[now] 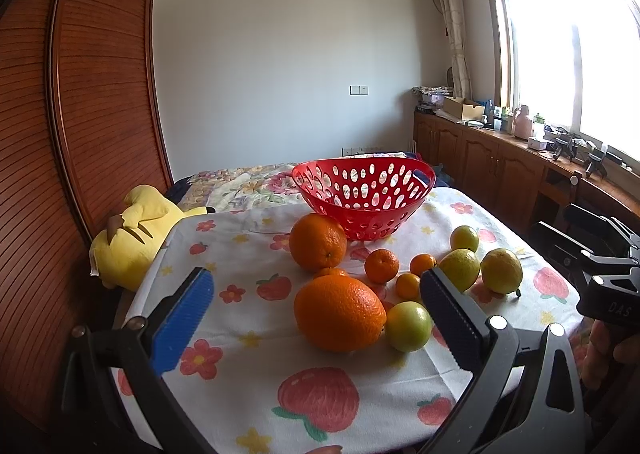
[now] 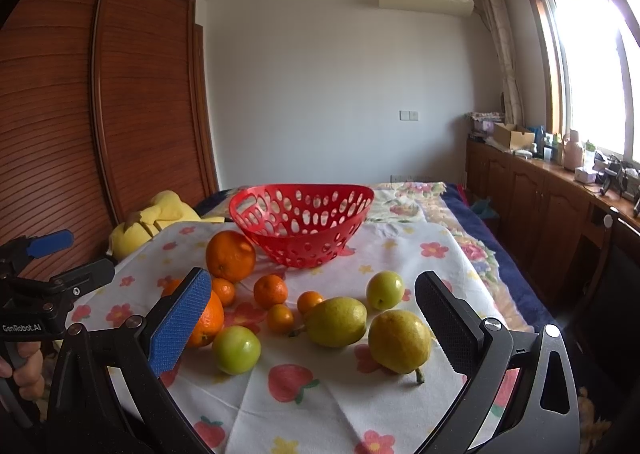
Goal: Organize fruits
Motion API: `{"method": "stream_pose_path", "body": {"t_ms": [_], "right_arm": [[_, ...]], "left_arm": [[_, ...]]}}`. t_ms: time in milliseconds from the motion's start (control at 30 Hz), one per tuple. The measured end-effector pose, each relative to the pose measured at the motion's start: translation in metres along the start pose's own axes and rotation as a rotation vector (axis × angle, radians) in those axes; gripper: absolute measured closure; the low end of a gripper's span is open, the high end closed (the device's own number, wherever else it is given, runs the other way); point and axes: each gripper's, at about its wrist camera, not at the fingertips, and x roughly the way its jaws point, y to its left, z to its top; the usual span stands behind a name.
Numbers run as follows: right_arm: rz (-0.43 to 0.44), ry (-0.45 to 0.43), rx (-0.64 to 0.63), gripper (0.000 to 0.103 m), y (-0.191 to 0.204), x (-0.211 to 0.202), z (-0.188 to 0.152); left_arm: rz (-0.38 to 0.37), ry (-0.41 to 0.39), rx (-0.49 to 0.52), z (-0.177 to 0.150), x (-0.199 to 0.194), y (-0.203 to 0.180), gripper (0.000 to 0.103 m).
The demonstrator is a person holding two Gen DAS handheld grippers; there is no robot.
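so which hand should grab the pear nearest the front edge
Right. The near pear lies between the right gripper's open fingers in its own view. In the left view that pear sits beyond the right finger, and the left gripper frames the big orange.

A white cloth (image 2: 360, 406) with red flowers and strawberries covers the desk. On the cloth sit a red basket (image 2: 302, 223) with holes, two big oranges (image 1: 339, 312) (image 1: 318, 241), four small oranges (image 1: 381, 265), two green apples (image 1: 408, 326) (image 1: 464, 238) and two yellow pears (image 2: 399, 341) (image 2: 337, 321). The basket is at the far end and the fruits lie near each other in front of it.
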Motion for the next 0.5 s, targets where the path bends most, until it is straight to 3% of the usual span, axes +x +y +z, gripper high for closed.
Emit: {"method": "stream_pose_path", "body": {"t_ms": [500], "right_arm": [[0.001,0.003,0.000,0.000,-0.0002,0.0005,-0.0006]], "left_arm": [[-0.005,-0.011,0.005,0.0014,-0.0016,-0.0016,0.000]]}}
